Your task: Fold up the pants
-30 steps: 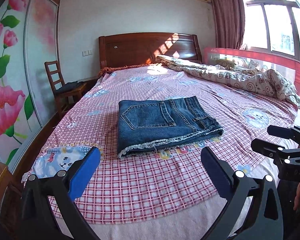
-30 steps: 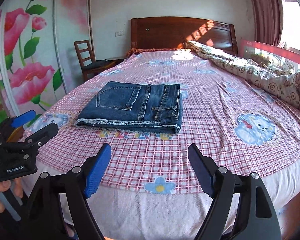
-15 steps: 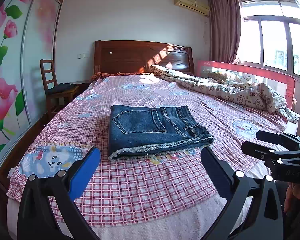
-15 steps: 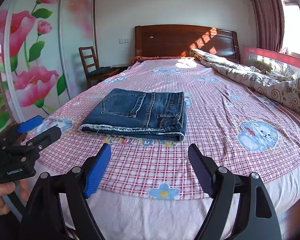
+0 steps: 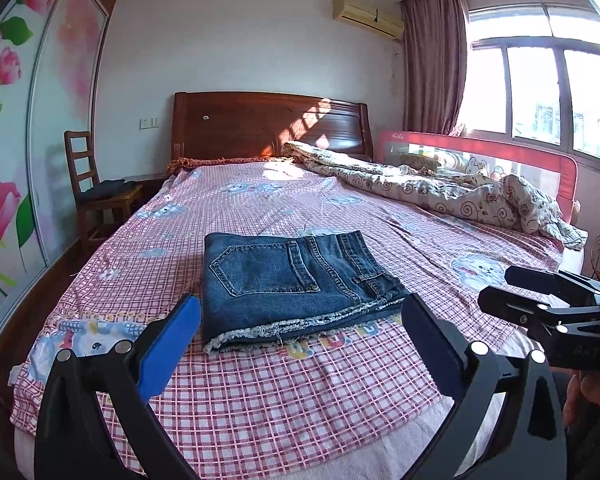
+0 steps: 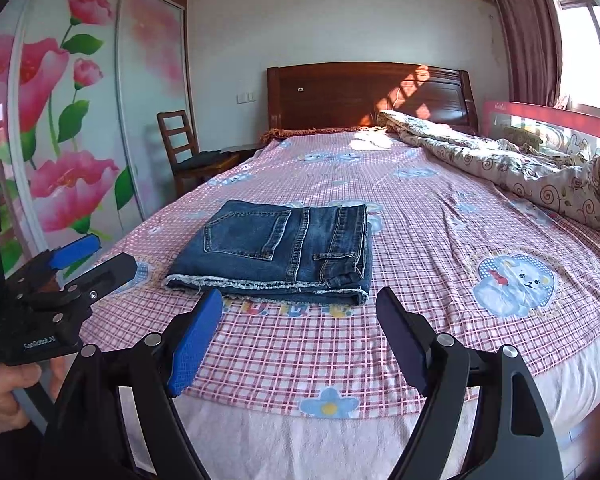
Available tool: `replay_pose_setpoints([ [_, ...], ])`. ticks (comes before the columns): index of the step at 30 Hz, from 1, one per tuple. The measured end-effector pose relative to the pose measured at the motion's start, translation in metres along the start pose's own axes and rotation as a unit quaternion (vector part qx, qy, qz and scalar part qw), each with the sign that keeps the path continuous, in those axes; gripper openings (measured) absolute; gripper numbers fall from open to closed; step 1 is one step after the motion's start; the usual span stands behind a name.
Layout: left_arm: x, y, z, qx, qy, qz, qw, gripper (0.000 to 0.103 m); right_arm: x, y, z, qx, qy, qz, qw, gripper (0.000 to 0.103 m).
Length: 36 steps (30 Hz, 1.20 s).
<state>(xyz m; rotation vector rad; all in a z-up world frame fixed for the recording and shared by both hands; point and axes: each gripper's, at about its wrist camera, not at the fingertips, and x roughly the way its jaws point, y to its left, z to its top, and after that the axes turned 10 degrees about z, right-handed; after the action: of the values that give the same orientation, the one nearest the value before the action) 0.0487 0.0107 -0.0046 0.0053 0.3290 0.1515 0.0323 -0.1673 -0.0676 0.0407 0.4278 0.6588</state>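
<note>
The blue denim pants (image 5: 292,280) lie folded into a neat rectangle on the pink checked bedsheet (image 5: 284,392), back pocket up, frayed hems toward me. They also show in the right wrist view (image 6: 280,248). My left gripper (image 5: 300,344) is open and empty, held back over the foot of the bed, apart from the pants. My right gripper (image 6: 300,336) is open and empty too, also short of the pants. Each gripper shows at the edge of the other's view: the right one (image 5: 539,300), the left one (image 6: 76,264).
A crumpled patterned quilt (image 5: 439,188) lies along the bed's right side by a red bed rail (image 5: 479,152). A wooden headboard (image 5: 268,124) stands at the far end. A wooden chair (image 5: 96,192) and a flower-printed wardrobe (image 6: 68,120) stand on the left.
Both grippers have drawn back and tilted upward, so the pants sit lower and farther in both views. The pants have not moved. Both grippers stay open.
</note>
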Motion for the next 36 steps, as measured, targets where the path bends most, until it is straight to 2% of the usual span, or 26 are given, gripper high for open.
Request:
replay_pose_setpoints([
  [36,0.002,-0.0026,-0.0069,0.0,0.015,0.0,0.9999,0.1,0.0002,-0.0021,-0.001,0.008,0.003,0.009,1.0,0.078],
])
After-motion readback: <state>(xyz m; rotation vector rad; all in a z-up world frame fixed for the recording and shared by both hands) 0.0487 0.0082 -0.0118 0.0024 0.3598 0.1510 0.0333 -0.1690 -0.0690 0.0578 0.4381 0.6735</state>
